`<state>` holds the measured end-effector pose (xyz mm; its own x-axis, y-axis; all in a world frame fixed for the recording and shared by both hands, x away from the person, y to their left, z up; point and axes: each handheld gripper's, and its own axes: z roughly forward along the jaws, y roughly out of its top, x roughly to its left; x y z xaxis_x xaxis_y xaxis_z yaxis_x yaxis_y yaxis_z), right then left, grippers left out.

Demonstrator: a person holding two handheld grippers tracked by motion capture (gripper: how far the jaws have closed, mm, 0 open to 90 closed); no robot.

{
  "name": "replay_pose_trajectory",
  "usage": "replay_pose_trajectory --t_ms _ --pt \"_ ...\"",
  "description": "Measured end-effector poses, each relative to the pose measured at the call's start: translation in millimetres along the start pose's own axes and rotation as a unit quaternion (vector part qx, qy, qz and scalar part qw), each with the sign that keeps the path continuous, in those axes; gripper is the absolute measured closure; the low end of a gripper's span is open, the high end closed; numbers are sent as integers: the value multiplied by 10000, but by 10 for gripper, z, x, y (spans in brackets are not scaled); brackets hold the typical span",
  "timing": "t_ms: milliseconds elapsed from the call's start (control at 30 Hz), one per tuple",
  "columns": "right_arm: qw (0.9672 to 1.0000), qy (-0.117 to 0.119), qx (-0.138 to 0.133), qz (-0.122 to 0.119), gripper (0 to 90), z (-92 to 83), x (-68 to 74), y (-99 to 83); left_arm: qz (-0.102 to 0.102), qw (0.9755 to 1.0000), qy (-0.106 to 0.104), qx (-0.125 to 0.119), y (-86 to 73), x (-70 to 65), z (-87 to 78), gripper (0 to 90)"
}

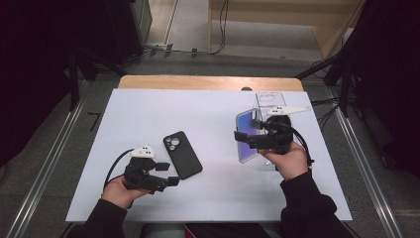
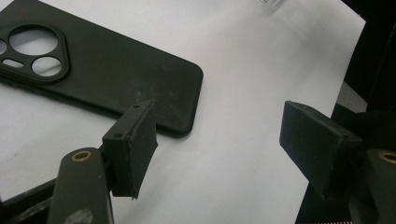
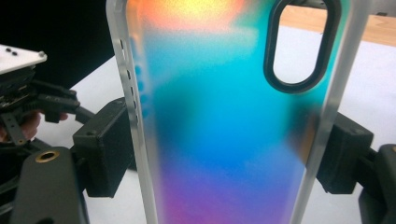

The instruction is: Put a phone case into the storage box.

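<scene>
A black phone case (image 1: 182,154) (image 2: 107,70) lies back-up near the middle of the white sheet (image 1: 148,114). Just left of its near end my left gripper (image 1: 168,174) (image 2: 224,140) rests low over the sheet, open, with only bare paper between the jaws. An iridescent blue-to-purple phone case (image 1: 245,124) (image 3: 224,93) with frosted edges stands upright off the sheet at the right. My right gripper (image 1: 246,140) (image 3: 226,151) is shut on it, one pad pressed against each long edge.
A clear phone case (image 1: 270,99) lies on the sheet behind the right hand, near the far edge. The wooden table edge (image 1: 208,82) shows beyond the sheet. Metal rails (image 1: 366,163) run along the floor on both sides.
</scene>
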<state>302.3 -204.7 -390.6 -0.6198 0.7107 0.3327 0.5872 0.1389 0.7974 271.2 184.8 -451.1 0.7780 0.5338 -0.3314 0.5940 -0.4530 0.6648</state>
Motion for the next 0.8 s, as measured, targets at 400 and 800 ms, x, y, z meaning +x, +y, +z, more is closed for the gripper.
replay_pose_trajectory --t_ms 400,800 --pt "9983 -491 -220 207 173 -143 -232 59 -72 10000 49 1 -42 0 -12 278" --pt "9952 -849 -324 376 173 -216 -427 93 -153 9998 124 -14 -65 24 -41 278"
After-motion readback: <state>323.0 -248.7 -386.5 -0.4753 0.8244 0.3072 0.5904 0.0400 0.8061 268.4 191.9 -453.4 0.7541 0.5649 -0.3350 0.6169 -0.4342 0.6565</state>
